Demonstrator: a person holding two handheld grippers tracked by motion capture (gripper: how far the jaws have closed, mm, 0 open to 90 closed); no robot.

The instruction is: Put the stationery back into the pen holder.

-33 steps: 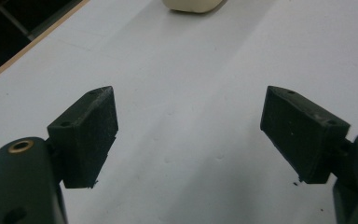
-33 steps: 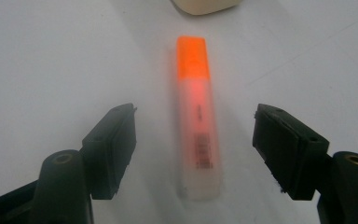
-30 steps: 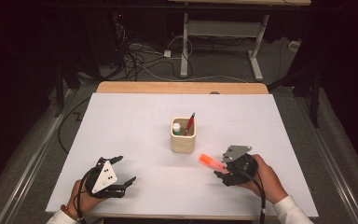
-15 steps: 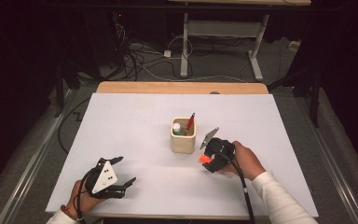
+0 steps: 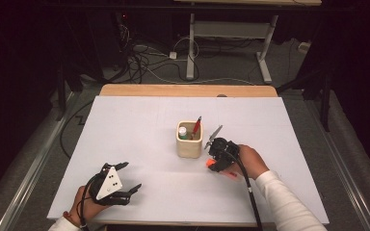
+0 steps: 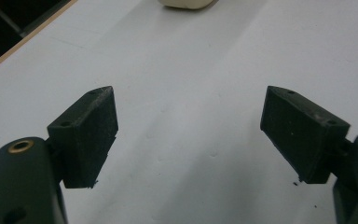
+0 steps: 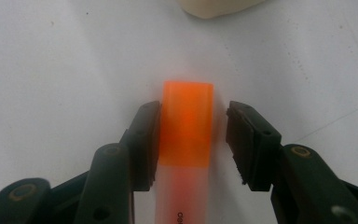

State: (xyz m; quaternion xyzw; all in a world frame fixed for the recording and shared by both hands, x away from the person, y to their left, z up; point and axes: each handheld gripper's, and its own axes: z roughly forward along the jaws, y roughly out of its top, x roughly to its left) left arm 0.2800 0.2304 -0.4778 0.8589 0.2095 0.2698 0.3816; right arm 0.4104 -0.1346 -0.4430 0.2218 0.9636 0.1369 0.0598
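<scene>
Low and right of centre in the high view, the right gripper point(image 5: 215, 161) is tipped down over an orange highlighter point(image 5: 212, 164) lying flat on the white table point(image 5: 139, 139). In the right gripper view the highlighter point(image 7: 186, 126) runs up the middle of the frame: a flat-sided, translucent orange cap glowing brightly, then a paler frosted barrel with small dark print at the bottom edge. The right gripper point(image 7: 193, 140) has just been closing its jaws around the cap; the left matte black pad sits against the plastic, while a thin strip of table shows between the cap and the right pad, so it is not pinched.

Just above it in the high view stands a cream, square, round-cornered pen cup point(image 5: 189, 139), smooth-walled, with a red pen point(image 5: 196, 126) leaning out.

In the lower left of the high view, the left gripper point(image 5: 130, 180) rests on the table in the person's hand. In its own view its blocky, grainy jaws stand wide apart over bare, faintly dimpled white surface.
</scene>
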